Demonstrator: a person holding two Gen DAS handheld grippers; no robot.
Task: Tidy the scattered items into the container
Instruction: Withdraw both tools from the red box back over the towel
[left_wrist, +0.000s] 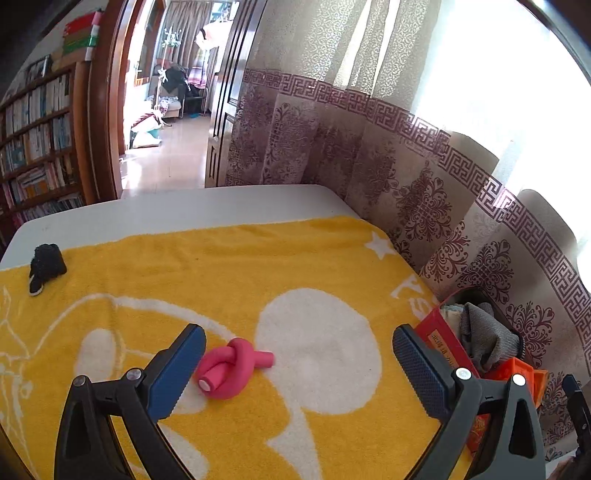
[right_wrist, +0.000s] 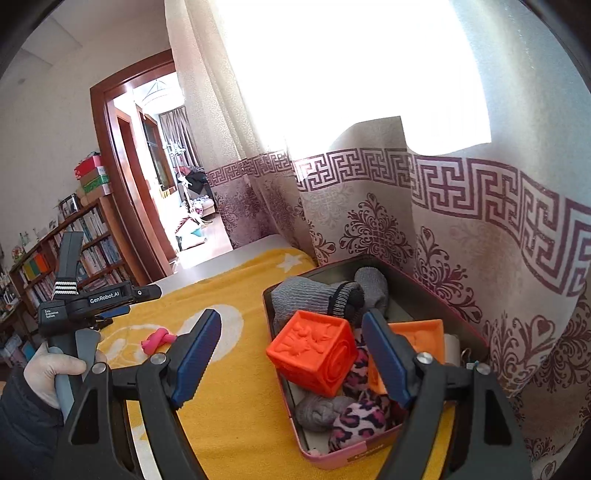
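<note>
**Container and Loose Items: Current Positions**

Container status: the shallow rectangular metal tin with pink outer walls (right_wrist: 325, 456) is sitting at the lower centre-right of the right wrist view, on the yellow terry towel with white figures (left_wrist: 229, 258), just beside the patterned beige-and-maroon curtain (right_wrist: 480, 229). It is holding an orange embossed rubber cube (right_wrist: 314, 350), a second orange rubber block (right_wrist: 421, 332) behind the right finger, grey knitted socks (right_wrist: 306, 299), a small grey rolled sock (right_wrist: 317, 410) and a pink leopard-print fabric piece (right_wrist: 356, 421).

Right gripper (right_wrist: 291, 354): its blue-padded jaws are standing wide apart, grasping nothing. The orange cube is showing between them.

Left gripper (left_wrist: 299, 365): its jaws are likewise spread wide and are gripping nothing. In the right wrist view, a pale gloved hand (right_wrist: 55, 369) is clasping its handle at the lower left of the frame.

Loose items, left wrist view:
1. A pink knotted foam tube (left_wrist: 231, 369) is lying on the towel at lower centre, just beside the left blue pad (left_wrist: 177, 373); contact cannot be determined.
2. A small black knitted item (left_wrist: 46, 264) is resting at the left edge of the frame, on the towel's far border, well apart from the container.

The towel is covering a white table (left_wrist: 177, 206).
</note>
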